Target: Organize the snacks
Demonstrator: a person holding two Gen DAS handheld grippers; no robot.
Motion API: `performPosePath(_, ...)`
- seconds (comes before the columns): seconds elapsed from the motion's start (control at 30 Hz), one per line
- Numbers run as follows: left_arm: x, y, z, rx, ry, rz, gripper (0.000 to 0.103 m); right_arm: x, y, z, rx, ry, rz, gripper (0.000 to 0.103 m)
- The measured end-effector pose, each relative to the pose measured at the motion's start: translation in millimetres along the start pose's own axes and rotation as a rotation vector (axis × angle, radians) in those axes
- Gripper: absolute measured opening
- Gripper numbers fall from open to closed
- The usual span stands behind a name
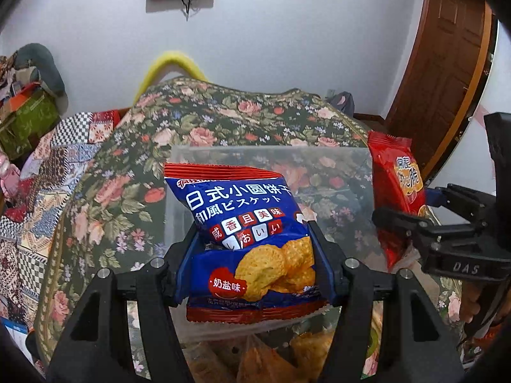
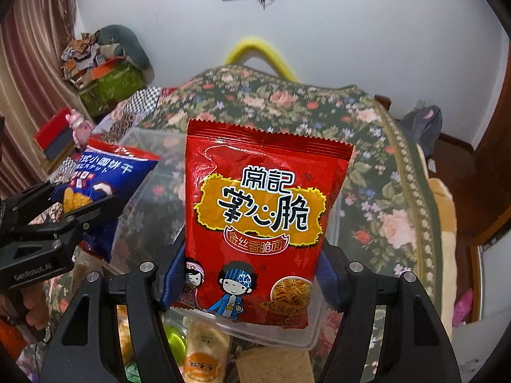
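My left gripper point(image 1: 254, 252) is shut on a blue biscuit packet point(image 1: 242, 223) and holds it upright over a clear plastic box point(image 1: 271, 153). My right gripper point(image 2: 252, 274) is shut on a red crispy-noodle packet point(image 2: 258, 210), also held over the clear box point(image 2: 287, 338). The right gripper point(image 1: 412, 220) and the red packet point(image 1: 396, 188) show at the right of the left wrist view. The left gripper point(image 2: 81, 202) with the blue packet point(image 2: 105, 185) shows at the left of the right wrist view.
The box stands on a glass-topped table with a floral cloth point(image 1: 223, 118). Several more snack packets point(image 2: 204, 354) lie on the table near the front edge point(image 1: 265, 360). A yellow chair back point(image 1: 172, 63) stands behind the table, and a wooden door point(image 1: 447, 70) is at the right.
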State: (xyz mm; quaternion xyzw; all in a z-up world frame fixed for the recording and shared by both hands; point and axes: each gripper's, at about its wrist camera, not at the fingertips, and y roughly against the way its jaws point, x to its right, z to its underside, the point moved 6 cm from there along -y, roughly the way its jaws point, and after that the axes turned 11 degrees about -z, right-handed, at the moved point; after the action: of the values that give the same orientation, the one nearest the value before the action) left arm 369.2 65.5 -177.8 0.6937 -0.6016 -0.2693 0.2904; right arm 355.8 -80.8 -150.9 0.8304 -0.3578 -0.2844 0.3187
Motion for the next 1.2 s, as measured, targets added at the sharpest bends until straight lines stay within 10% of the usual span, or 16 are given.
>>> performPosePath(0.47, 3.3, -7.3, 2.8, -0.02, -0.007, -0.003, 0.064, 1.0, 4.1, 2.3, -0.013, 0.022, 0.043, 0.078)
performPosePath(1.2, -1.8, 105.4, 21.1, 0.102, -0.056, -0.015, 0.069, -31.2, 110.6, 20.9, 0.173, 0.08, 0.051, 0.084)
